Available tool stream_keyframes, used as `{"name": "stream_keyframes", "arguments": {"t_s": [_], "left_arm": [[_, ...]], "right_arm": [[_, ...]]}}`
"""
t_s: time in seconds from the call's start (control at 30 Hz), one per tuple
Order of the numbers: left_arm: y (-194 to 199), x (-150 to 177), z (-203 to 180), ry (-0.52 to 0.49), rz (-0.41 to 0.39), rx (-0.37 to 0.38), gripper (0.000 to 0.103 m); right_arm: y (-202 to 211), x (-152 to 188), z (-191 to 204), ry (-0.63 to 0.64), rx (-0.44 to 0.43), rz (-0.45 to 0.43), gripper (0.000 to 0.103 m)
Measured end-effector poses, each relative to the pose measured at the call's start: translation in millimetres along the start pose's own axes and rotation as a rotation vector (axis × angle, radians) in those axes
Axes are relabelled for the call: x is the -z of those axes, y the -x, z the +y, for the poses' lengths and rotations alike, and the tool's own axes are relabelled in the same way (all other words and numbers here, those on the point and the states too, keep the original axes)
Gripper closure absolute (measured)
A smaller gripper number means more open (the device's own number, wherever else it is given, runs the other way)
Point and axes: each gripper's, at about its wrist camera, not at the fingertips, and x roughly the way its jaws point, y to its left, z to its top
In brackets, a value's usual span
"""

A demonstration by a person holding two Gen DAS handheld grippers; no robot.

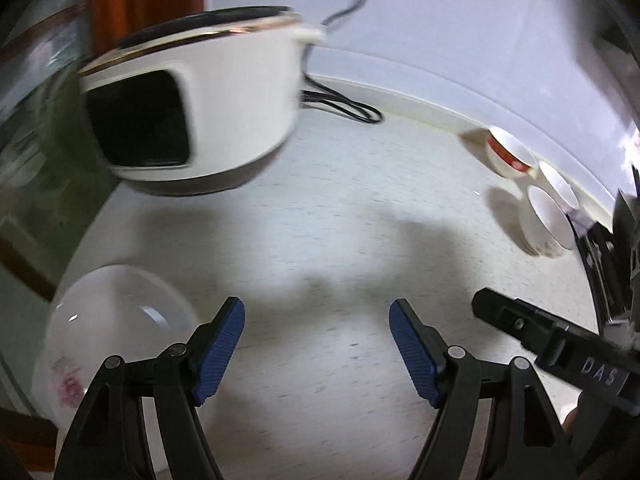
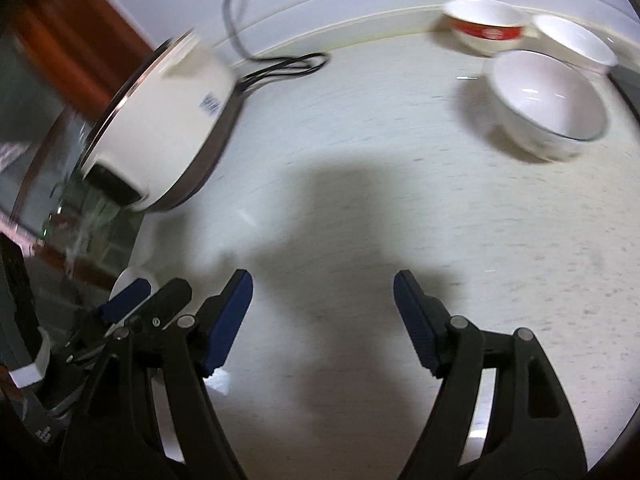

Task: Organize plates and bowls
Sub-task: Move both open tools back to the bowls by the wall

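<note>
- The left gripper (image 1: 316, 320) is nearest to the lens: its two blue pads stand wide apart and there is nothing between them, only the bare counter (image 1: 320, 208).
- The right gripper (image 2: 323, 294) is in the same state, fully spread and holding nothing; it hangs above the counter and its shadow falls just ahead of it.
- A flowered plate (image 1: 100, 328), white with a pink print, lies on the counter just beside the left finger of the left gripper, at the near left edge. The pad is next to it, but I cannot tell if it touches.
- Three bowls stand together at the far right, near the wall: a clear-rimmed white bowl (image 2: 548, 104) in front, a red-banded bowl (image 2: 484, 26) behind it, and a plain white bowl (image 2: 572, 42) beside that one. They are close together; whether they touch is not clear because of blur.
- Further out, a white electric cooker (image 1: 192, 100) sits at the far left, with its black cord (image 1: 344, 104) running to the wall.
- In my judgement the task is at an early stage: plate and bowls are well apart, nothing is stacked, and no piece is gripped. All gathering work seems left to do.
</note>
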Motion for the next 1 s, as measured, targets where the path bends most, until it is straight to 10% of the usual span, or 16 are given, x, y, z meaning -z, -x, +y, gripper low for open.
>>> {"name": "stream_keyframes", "arguments": {"t_s": [0.7, 1.0], "left_arm": [[-72, -55, -128, 0.035, 0.282, 0.377, 0.028], [-95, -95, -176, 0.031, 0.306, 0.416, 0.028]], "right_arm": [[45, -40, -157, -0.365, 0.154, -0.113, 0.027], [52, -77, -182, -0.412, 0.142, -0.16, 0.027]]}}
